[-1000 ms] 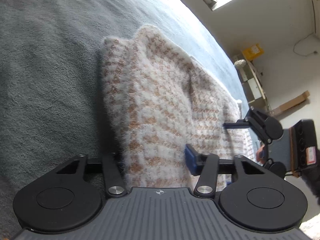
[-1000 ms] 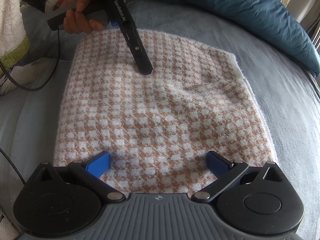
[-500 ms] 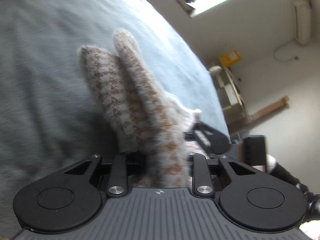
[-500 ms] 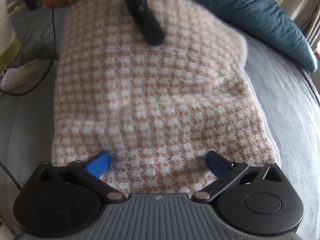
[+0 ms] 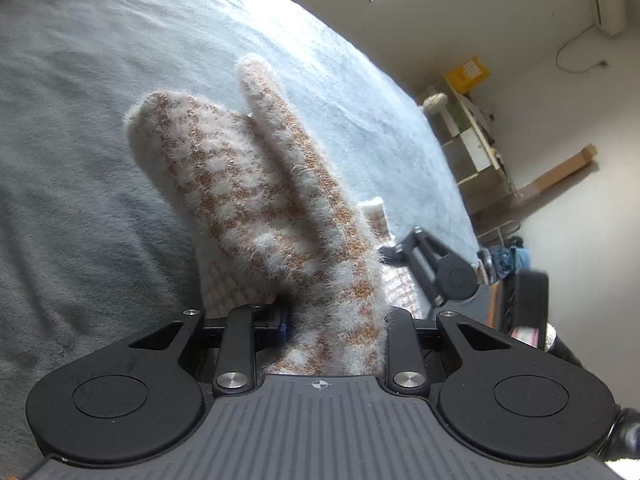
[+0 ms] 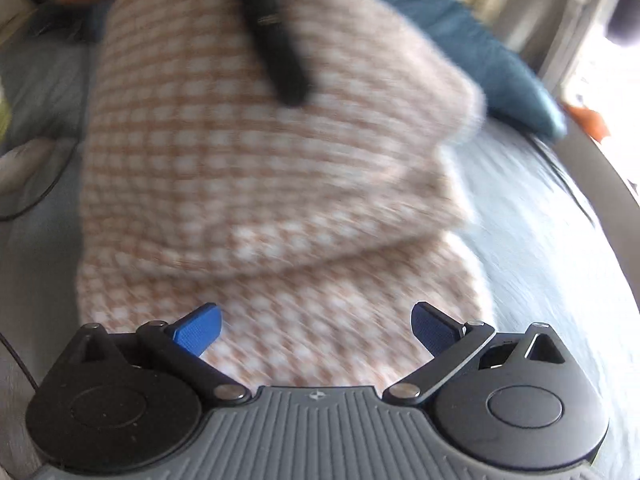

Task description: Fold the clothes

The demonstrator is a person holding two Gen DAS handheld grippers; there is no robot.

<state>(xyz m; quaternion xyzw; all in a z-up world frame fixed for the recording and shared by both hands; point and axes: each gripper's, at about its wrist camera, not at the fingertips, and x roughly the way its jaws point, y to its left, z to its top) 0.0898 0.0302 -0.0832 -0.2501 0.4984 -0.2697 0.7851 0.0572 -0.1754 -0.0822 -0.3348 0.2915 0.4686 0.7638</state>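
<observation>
A fuzzy white and tan houndstooth garment [image 6: 260, 184] lies on the bed. Its far edge is lifted and curls over towards my right gripper. My left gripper [image 5: 332, 320] is shut on that raised edge of the garment [image 5: 256, 184], which stands up in a thick fold between the jaws and hides the fingertips. In the right wrist view the left gripper's dark finger [image 6: 280, 52] shows blurred at the top, on the lifted fabric. My right gripper [image 6: 316, 328] is open, its blue pads [image 6: 198, 330] spread above the near edge of the garment. The right gripper [image 5: 436, 264] also shows in the left wrist view.
The bed is covered by a light blue-grey blanket [image 5: 80, 160]. A dark blue pillow [image 6: 512, 80] lies at the far right of the bed. A shelf [image 5: 472, 140] and a white wall stand beyond the bed. A black cable [image 6: 36, 200] runs along the left.
My left gripper has shut on the garment's far edge, lifted it off the bed and carried it over towards the right gripper. The right gripper stays open at the near edge.
</observation>
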